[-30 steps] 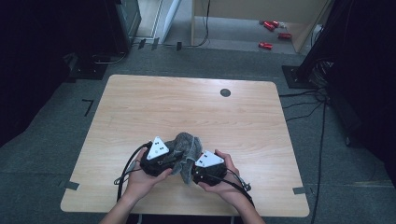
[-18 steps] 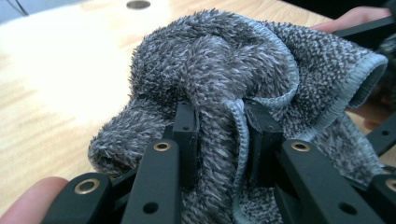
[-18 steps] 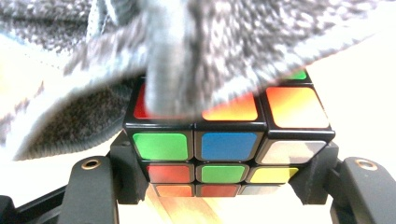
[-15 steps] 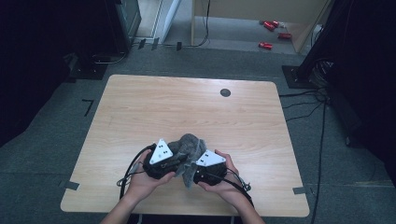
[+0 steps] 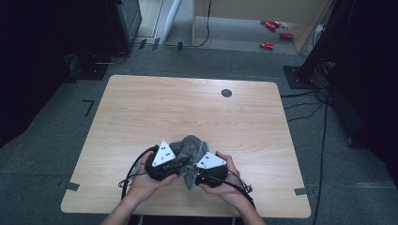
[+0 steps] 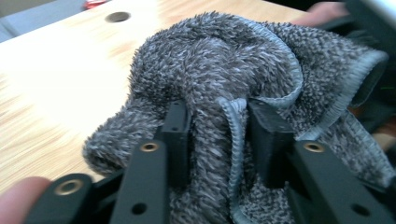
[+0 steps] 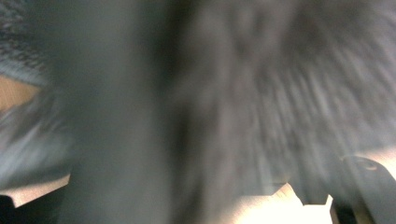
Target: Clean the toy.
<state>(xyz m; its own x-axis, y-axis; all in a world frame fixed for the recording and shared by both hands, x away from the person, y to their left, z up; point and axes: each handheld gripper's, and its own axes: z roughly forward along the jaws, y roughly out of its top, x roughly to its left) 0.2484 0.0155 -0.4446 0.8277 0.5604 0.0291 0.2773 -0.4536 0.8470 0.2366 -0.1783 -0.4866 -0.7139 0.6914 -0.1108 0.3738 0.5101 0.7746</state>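
A fluffy grey towel (image 5: 190, 144) is bunched up near the front edge of the table, between the two hand-held grippers. My left gripper (image 5: 179, 162) comes at it from the left. In the left gripper view a hemmed fold of the towel (image 6: 224, 60) fills the gap of the left gripper (image 6: 219, 126) and touches both pads, and these jaws have just been opening. My right gripper (image 5: 196, 172) meets the towel from the right, with a tail of cloth hanging at its front. The right gripper view is a blur of towel (image 7: 280, 93) packed close between its jaws.
The wooden table (image 5: 187, 103) has a round dark cable hole (image 5: 226, 93) at the back right. Black cables (image 5: 133, 171) trail from the grippers toward the front edge. Red objects (image 5: 272, 26) lie on the floor beyond the table.
The left gripper has shifted slightly toward the right gripper, and the towel bunch has settled between the two. The right hand has not moved.
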